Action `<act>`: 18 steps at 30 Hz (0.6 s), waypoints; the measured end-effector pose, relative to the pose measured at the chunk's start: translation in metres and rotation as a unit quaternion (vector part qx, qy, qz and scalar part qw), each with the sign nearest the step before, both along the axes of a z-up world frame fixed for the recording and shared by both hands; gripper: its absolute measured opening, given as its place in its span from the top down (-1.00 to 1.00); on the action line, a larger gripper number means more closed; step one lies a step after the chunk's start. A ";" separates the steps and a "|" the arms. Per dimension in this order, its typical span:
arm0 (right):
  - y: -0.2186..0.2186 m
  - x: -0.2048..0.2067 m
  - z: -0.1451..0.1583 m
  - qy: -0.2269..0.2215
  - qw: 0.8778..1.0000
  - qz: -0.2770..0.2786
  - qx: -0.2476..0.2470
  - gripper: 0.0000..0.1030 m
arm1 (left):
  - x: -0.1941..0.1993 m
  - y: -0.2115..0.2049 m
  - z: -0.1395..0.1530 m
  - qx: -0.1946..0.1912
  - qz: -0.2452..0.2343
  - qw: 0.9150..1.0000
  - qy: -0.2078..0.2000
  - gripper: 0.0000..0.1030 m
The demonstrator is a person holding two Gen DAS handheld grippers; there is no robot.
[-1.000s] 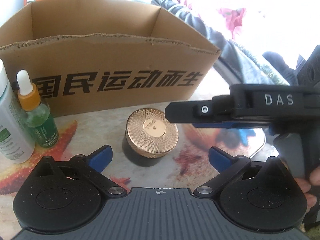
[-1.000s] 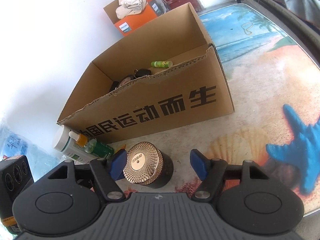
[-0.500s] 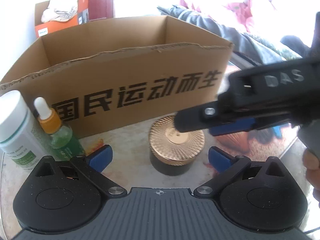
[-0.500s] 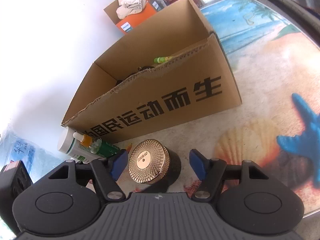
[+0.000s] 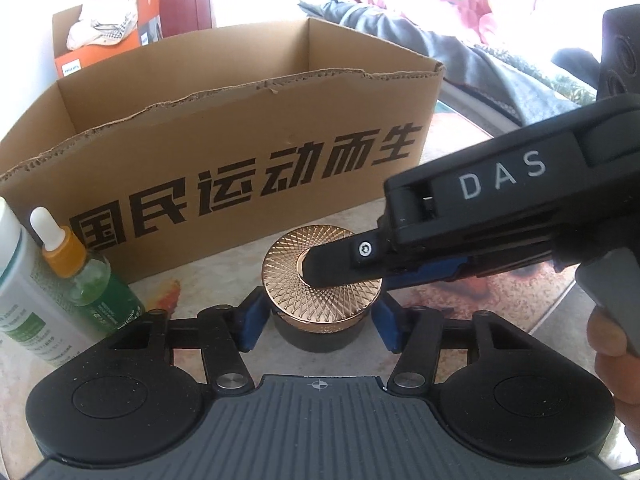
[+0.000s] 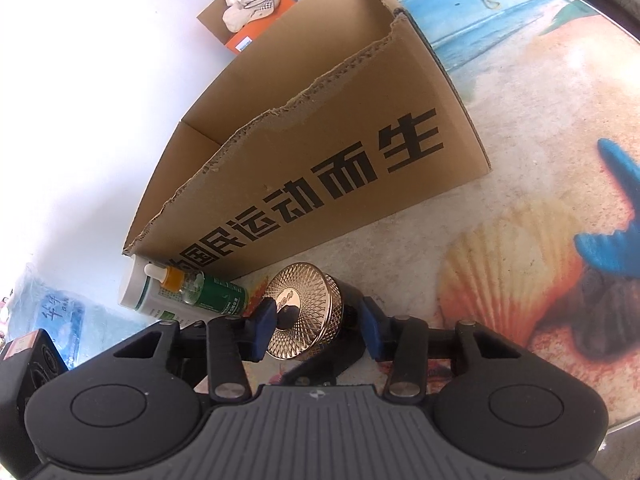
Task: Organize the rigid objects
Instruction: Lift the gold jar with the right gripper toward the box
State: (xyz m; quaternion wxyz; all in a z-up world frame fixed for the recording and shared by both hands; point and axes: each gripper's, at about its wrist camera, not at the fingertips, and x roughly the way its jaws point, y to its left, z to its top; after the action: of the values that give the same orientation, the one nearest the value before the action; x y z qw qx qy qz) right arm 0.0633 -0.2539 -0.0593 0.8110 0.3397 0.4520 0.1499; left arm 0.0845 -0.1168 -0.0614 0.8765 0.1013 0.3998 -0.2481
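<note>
The jar (image 5: 320,284), dark-bodied with a gold patterned lid, stands on the desk (image 5: 200,280) just in front of the box (image 5: 240,136), at 12 o'clock from the left tool (image 5: 318,326). The left tool's blue pads (image 5: 250,326) sit on either side of the jar's dark body, close to it; whether they press it cannot be told. The right tool (image 6: 316,330) reaches in from 3 o'clock in the left view, one finger lying across the lid. In its own view its pads stand at either side of the lid with a gap on the right, so it is not clamped. A dropper bottle (image 5: 88,280) and a white bottle (image 5: 20,300) stand at 9 o'clock of the jar, near the box's front wall.
</note>
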 end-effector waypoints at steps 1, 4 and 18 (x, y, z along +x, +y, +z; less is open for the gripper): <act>0.000 -0.002 0.001 0.002 1.000 0.001 -0.002 0.08 | 0.000 -0.001 0.000 0.001 -0.002 1.000 0.001 -0.08; -0.001 -0.005 0.004 0.004 1.000 0.002 -0.006 0.08 | -0.003 -0.002 0.000 0.005 -0.007 1.000 -0.001 -0.08; -0.008 -0.001 -0.004 0.007 1.000 -0.017 0.023 0.03 | 0.007 -0.017 -0.007 0.015 0.000 1.000 0.008 -0.10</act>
State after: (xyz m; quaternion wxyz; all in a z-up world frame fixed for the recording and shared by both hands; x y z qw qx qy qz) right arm 0.0626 -0.2618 -0.0631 0.8021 0.3670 0.4484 0.1446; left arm 0.0917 -0.1333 -0.0686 0.8717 0.1121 0.4106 -0.2431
